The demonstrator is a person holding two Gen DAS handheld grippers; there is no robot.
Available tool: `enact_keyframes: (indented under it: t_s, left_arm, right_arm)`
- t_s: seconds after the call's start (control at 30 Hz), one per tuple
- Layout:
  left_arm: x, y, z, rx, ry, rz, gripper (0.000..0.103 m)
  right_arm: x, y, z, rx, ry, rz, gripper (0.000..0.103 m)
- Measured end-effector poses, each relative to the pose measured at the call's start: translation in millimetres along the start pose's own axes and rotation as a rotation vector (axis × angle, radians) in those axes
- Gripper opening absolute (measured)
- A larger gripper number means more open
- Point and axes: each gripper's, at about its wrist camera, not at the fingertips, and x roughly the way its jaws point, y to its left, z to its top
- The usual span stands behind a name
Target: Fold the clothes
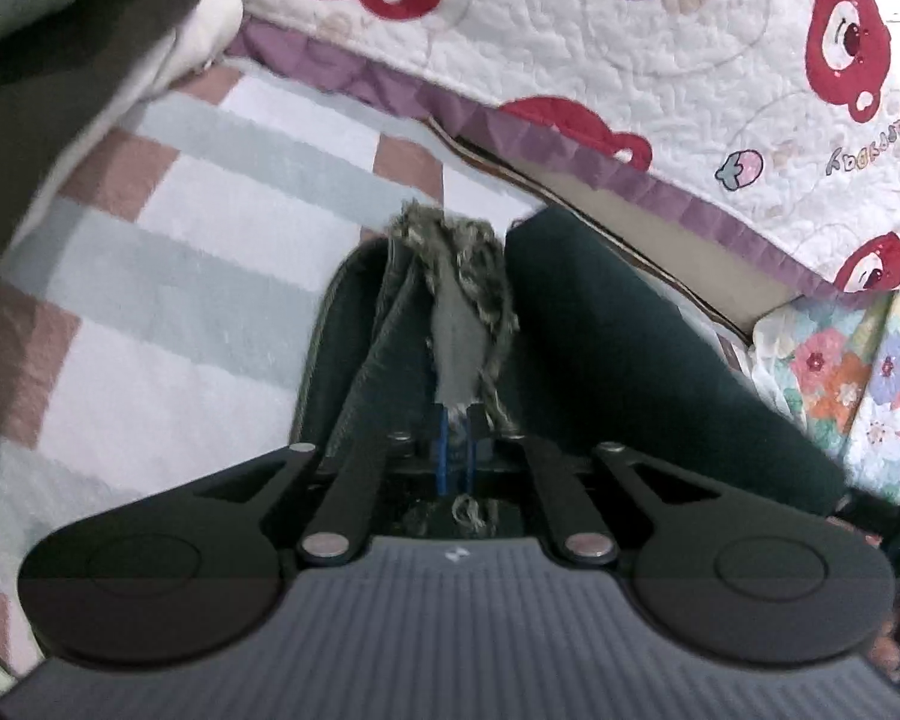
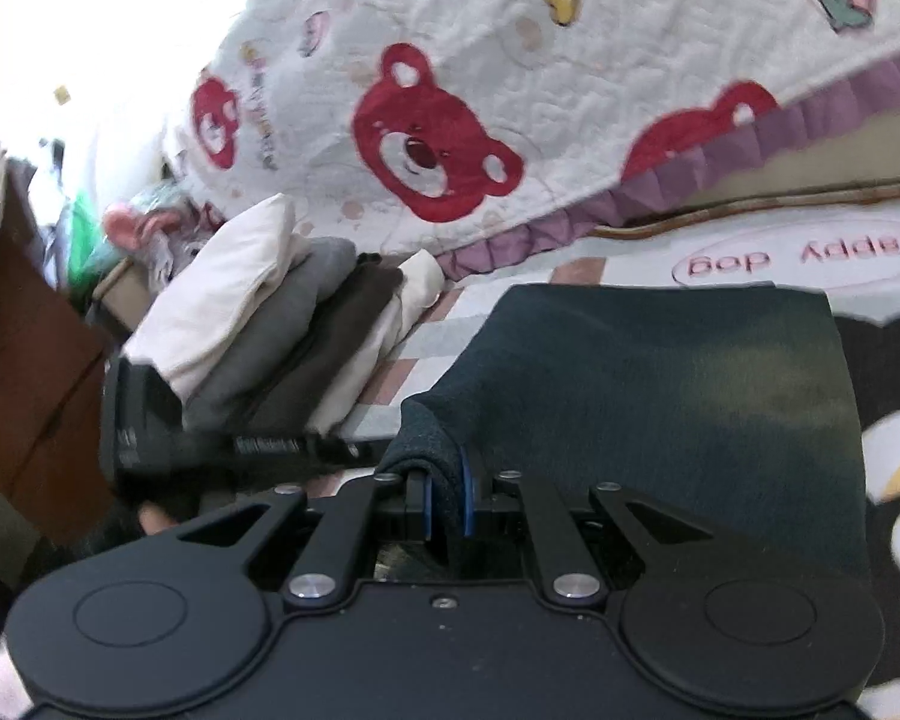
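Grippers both clamped on cloth: left gripper (image 1: 457, 420) pinches the frayed hem of the dark garment (image 2: 660, 396), right gripper (image 2: 447, 504) pinches a rolled edge. Garment runs away from both tools over the checked mat (image 1: 168, 252), toward the far quilt (image 2: 510, 60); folded stack (image 2: 270, 324) at left.

checked mat (image 1: 168, 324) open, folded stack (image 2: 270, 324) beside

Bedding: white quilted bedspread with red bear faces (image 2: 444, 144) and a pleated purple frill (image 1: 576, 162) along its edge.
Underlay: checked mat of pale blue, white and dusty pink squares (image 1: 168, 276).
Left side: brown cardboard box (image 2: 24, 354).
Right corner: flowered patchwork quilt (image 1: 858, 384).
Light: bright daylight, upper left.
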Motion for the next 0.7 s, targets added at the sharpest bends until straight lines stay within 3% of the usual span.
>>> enact_keyframes:
  t_s: [0.1, 0.2, 0.3, 0.5, 0.7]
  left_arm:
    - [18.1, 2.3, -4.9, 0.013, 0.078, 0.043, 0.008]
    - [13.0, 5.8, -2.9, 0.005, 0.045, 0.063, 0.008]
    - [-8.2, 17.5, 3.7, -0.056, -0.041, 0.031, 0.008]
    - [-19.5, 46.5, 2.6, -0.239, -0.077, -0.064, 0.008]
    - [-4.2, 35.7, 9.3, -0.214, -0.063, -0.091, 0.008]
  right_arm:
    - [2.8, 10.3, 13.6, -0.003, -0.016, 0.020, 0.012]
    - [17.2, 19.3, 21.8, 0.018, -0.017, 0.043, 0.012]
    - [37.5, 35.5, 16.5, 0.013, 0.001, 0.014, 0.012]
    - [67.2, 60.8, 0.0, -0.125, 0.072, 0.001, 0.012]
    - [90.0, 72.5, -18.1, -0.297, 0.155, -0.059, 0.012]
